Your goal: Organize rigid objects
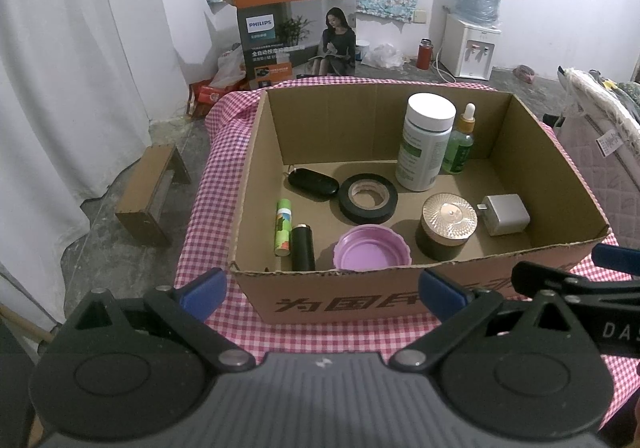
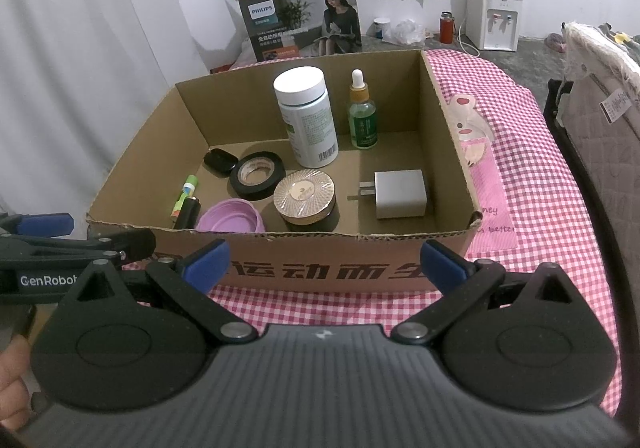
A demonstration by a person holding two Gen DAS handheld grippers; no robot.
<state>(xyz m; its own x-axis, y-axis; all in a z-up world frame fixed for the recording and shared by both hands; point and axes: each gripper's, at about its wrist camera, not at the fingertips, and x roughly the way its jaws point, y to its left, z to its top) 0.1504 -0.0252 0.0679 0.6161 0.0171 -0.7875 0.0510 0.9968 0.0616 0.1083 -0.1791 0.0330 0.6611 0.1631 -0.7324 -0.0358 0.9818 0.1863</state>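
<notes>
An open cardboard box (image 1: 320,300) (image 2: 320,268) stands on a pink checked cloth. Inside are a white pill bottle (image 1: 424,144) (image 2: 308,120), a green dropper bottle (image 1: 460,146) (image 2: 362,120), a black tape roll (image 1: 368,198) (image 2: 258,174), a gold-lidded jar (image 1: 448,224) (image 2: 306,196), a grey charger (image 1: 504,214) (image 2: 400,194), a purple lid (image 1: 370,250) (image 2: 230,218), a black key fob (image 1: 314,184) (image 2: 219,161), a green tube (image 1: 283,226) (image 2: 185,194) and a black cylinder (image 1: 302,246) (image 2: 188,213). My left gripper (image 1: 322,294) and right gripper (image 2: 324,262) are open and empty, just in front of the box.
The checked cloth (image 2: 540,152) covers the table, with a pink cartoon mat (image 2: 476,152) right of the box. A Philips carton (image 1: 296,12) stands behind. A water dispenser (image 1: 472,44) and a red flask (image 1: 424,54) are at the back right. A wooden stool (image 1: 150,196) is on the floor left.
</notes>
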